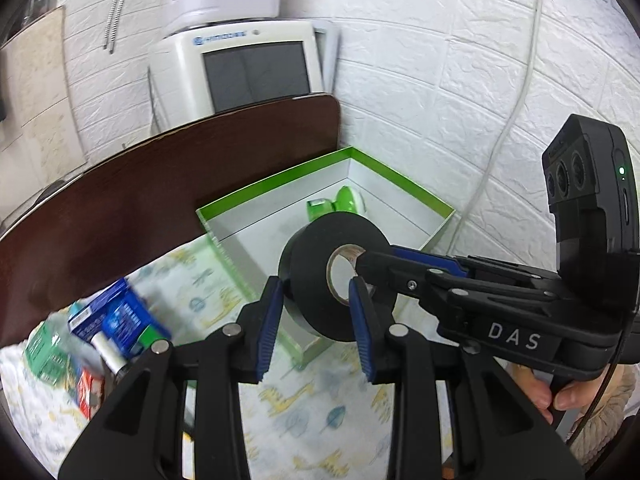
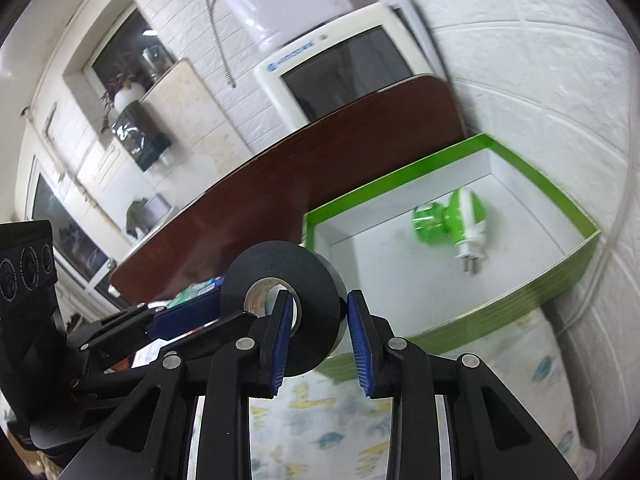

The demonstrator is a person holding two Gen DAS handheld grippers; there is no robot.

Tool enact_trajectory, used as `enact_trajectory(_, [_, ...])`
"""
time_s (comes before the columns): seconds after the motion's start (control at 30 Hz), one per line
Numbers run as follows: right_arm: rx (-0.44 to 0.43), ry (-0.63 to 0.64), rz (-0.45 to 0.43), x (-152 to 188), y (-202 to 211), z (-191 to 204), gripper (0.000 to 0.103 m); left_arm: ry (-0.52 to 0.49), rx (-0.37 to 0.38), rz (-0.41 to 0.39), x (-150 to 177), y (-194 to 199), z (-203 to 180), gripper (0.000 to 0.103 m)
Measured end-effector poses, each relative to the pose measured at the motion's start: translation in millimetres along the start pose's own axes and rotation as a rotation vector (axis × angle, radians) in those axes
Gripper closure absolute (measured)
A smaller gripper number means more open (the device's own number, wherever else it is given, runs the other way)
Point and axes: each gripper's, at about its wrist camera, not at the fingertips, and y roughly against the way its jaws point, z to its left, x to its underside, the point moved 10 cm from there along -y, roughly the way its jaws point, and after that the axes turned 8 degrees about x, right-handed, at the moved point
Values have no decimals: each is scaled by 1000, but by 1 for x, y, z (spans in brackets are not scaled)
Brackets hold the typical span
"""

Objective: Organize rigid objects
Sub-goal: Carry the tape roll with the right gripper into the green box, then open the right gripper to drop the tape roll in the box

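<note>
A roll of black tape (image 1: 316, 268) is held in the air in front of a green-rimmed white box (image 1: 280, 186). My left gripper (image 1: 316, 316) is shut on it, one pad outside, one in the core. My right gripper (image 2: 318, 334) is also shut on the roll (image 2: 320, 280), one finger through the core, and shows in the left wrist view (image 1: 362, 262). My left gripper shows in the right wrist view (image 2: 224, 312). A green plug-in device (image 2: 452, 220) lies inside the box (image 2: 532, 178).
Blue, green and red small boxes (image 1: 116, 320) lie at the left on the patterned cloth (image 1: 320, 408). A dark brown table (image 1: 160, 184) runs behind. A white appliance (image 1: 248, 68) and a white brick wall (image 1: 460, 80) stand beyond the box.
</note>
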Motion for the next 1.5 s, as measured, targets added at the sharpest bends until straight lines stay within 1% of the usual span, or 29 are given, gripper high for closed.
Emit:
enact_trajectory(0.13, [20,-41,-1,-9,-5,-25,72,-16,24,32,-11,-24,-9,73])
enact_trajectory(0.27, [27,-80,12,-14,-14,-49,72,-36,27,58,-18,-45,-15,73])
enact_trajectory(0.47, [32,-113,33,-21,-36,-69,72,-32,27,95,-25,-72,-10,74])
enact_trajectory(0.77, [58,-143,77,-20,-67,-90,72,-5,37,154,-24,-109,0,77])
enact_trajectory(0.93, [135,-109,56,-27,-71,-96,72,4,55,156,-28,-121,1,83])
enact_trajectory(1.0, [186,-93,54,-28,-72,-100,72,4,56,171,-26,-127,0,88])
enact_trajectory(1.07, [239,-66,50,-27,-72,-103,72,9,50,185,-22,-132,0,88])
enact_trajectory(1.13, [283,-46,42,-26,-71,-105,72,26,54,195,-18,-134,0,87])
enact_trajectory(1.27, [293,-59,29,-24,-67,-106,72,53,48,197,-13,-130,2,83])
enact_trajectory(1.33, [299,-66,25,-24,-63,-104,72,42,25,187,-9,-122,3,79])
enact_trajectory(1.4, [289,-56,13,-24,-58,-96,72,29,0,173,-5,-109,4,71])
enact_trajectory(1.5, [256,-25,-2,-27,-53,-78,72,39,-20,141,-1,-87,11,70])
